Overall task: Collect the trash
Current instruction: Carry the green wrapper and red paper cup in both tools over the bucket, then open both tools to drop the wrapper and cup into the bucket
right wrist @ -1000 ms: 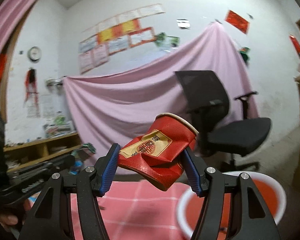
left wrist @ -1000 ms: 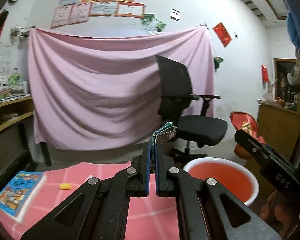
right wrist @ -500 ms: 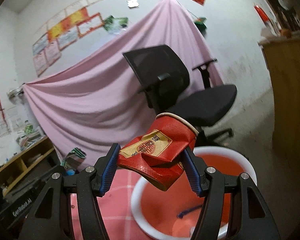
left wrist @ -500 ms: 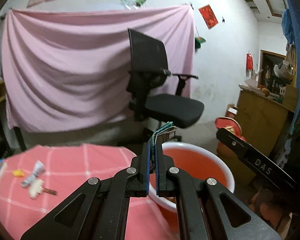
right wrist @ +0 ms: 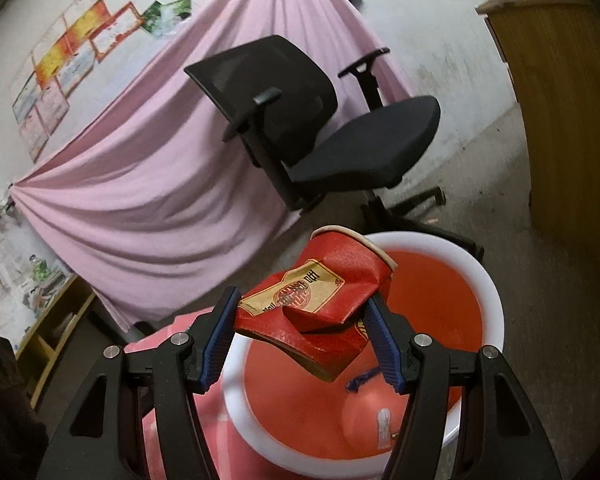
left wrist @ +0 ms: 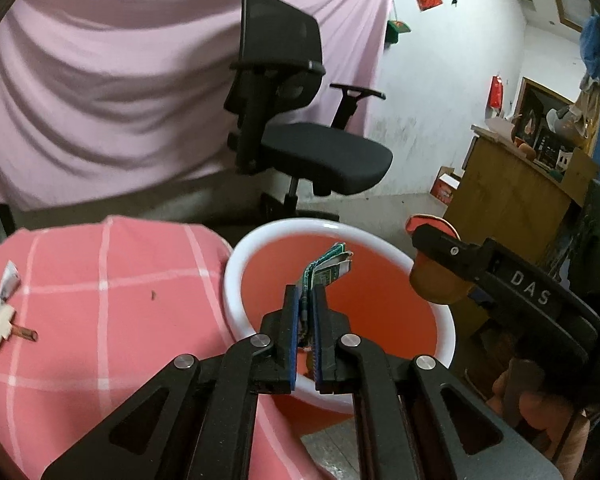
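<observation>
My left gripper (left wrist: 307, 294) is shut on a flat green wrapper (left wrist: 327, 268) and holds it over the red basin with a white rim (left wrist: 236, 256). My right gripper (right wrist: 302, 316) is shut on a crushed red paper cup (right wrist: 320, 300) above the same basin (right wrist: 494, 300). The right gripper (left wrist: 440, 246) with the cup (left wrist: 436, 288) also shows at the right of the left wrist view, at the basin's right rim. A small blue scrap (right wrist: 360, 380) and a white scrap (right wrist: 382, 424) lie inside the basin.
A table with a pink checked cloth (left wrist: 100, 280) lies left of the basin, with a white wrapper (left wrist: 4, 292) and a small stick (left wrist: 20, 334) on it. A black office chair (left wrist: 300, 128) stands behind. A wooden cabinet (left wrist: 508, 196) is at the right.
Both grippers have moved right and tilted down, from over the table to above the basin. Each keeps its hold on its piece of trash.
</observation>
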The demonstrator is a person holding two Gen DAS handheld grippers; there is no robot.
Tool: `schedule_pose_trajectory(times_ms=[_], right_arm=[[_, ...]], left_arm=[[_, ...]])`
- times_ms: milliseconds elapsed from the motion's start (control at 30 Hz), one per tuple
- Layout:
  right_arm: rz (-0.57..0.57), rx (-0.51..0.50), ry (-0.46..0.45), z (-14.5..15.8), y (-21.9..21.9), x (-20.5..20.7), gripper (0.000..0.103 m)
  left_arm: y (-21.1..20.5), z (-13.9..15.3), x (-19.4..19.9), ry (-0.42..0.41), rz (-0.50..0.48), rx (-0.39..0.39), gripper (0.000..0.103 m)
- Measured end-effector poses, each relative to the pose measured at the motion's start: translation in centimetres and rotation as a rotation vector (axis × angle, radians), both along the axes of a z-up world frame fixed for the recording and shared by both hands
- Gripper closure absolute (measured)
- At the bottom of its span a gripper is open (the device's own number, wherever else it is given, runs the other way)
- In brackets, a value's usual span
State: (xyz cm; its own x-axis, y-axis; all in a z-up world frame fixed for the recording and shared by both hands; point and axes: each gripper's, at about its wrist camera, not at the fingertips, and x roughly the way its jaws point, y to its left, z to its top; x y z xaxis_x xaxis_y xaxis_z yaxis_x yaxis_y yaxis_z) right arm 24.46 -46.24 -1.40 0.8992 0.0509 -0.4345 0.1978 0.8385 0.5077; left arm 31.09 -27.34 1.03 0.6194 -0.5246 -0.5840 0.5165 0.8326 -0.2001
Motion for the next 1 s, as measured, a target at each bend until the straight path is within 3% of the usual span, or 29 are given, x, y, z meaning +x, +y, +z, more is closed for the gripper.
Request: schedule_pose_trajectory(times_ms=[100, 467, 800, 1000], right_arm=[[0.002, 0.002, 0.015, -0.2, 0.0, 0.1, 0.037], [0.008, -0.005, 0.021, -0.3, 0.3, 0.1, 0.034], [0.021, -0.041, 0.002, 0.6, 1.3, 0.6, 0.034], [0.047, -0.095, -0.079, 2.5, 4.0, 0.4, 0.031]], left_arm=[[0.1, -0.6, 0.4, 0.037, 0.002, 0.008, 0.092], [1.3, -0.8, 0.5, 0.041, 0.039, 0.009, 0.091], [4.5, 0.9, 0.3, -0.008, 0.104, -0.002, 0.091], [8.3, 2.8, -0.1, -0.061, 0.174, -0.025, 0.091]])
